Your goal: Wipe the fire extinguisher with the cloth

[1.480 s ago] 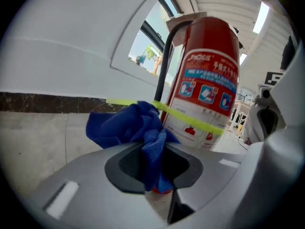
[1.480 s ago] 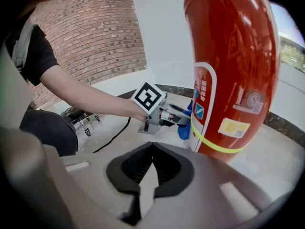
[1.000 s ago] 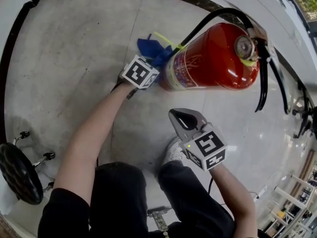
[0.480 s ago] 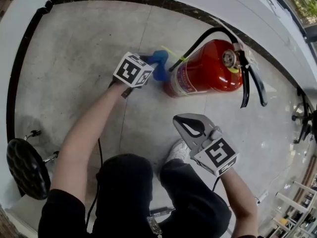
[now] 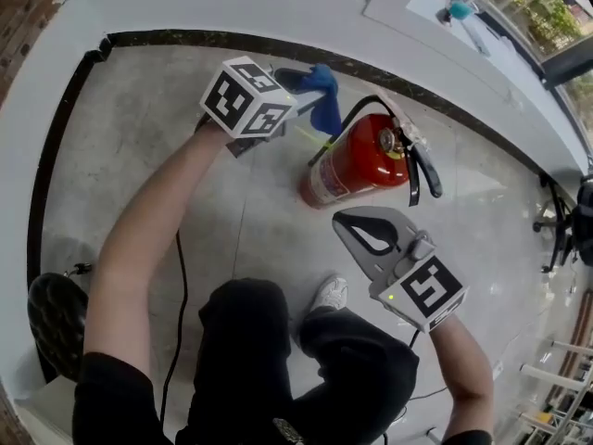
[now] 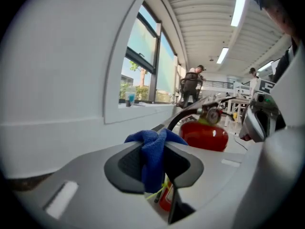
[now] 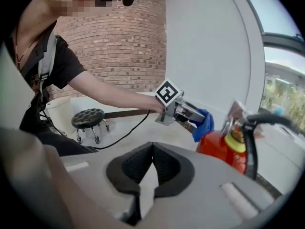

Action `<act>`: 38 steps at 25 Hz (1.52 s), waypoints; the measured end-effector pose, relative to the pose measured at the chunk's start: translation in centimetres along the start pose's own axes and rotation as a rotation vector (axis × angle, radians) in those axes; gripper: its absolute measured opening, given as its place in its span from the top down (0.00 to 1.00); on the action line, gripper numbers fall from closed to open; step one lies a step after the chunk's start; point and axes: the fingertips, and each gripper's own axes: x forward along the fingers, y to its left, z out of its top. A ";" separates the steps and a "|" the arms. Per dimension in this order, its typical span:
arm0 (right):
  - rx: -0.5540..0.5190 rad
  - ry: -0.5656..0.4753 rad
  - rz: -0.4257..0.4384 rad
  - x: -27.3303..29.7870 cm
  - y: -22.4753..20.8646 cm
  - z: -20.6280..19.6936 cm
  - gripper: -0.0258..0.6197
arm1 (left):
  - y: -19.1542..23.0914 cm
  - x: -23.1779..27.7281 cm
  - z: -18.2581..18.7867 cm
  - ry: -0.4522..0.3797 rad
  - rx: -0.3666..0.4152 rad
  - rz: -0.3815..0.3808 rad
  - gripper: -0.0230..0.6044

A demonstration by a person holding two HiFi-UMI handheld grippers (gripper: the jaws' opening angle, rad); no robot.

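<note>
Cloth up, wiping yet to begin: the left gripper (image 5: 310,82), at the upper centre of the head view, holds the crumpled blue microfibre cloth (image 5: 324,98) pinched between its pads. A second ago the cloth sat low at the foot of the red steel fire extinguisher (image 5: 357,160); now it hangs up beside the cylinder's upper end. Whether it touches the metal cannot be told. The left jaws have just been opening slightly, yet the cloth sits between them and both pads are on it.

The right gripper (image 5: 345,222), at centre right, has risen as well. It carries nothing and its jaws are pressed together. The extinguisher now looks smaller and further below than before, as if the person were straightening up. It stands on the pale floor near the white wall, right of centre, with its black hose (image 5: 412,170) draped over the valve.

The pickup looks complete, and no stroke over the red body appears to have been made.

The count: one extinguisher, one cloth, two grippers, one black round stool (image 5: 56,318) at lower left, and one black cable (image 5: 176,276) trailing across the floor.
</note>
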 end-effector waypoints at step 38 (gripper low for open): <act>0.102 0.275 0.020 6.5 -0.3 -9.0 0.96 | -0.2 16.8 -16.5 0.216 -0.012 -0.180 0.84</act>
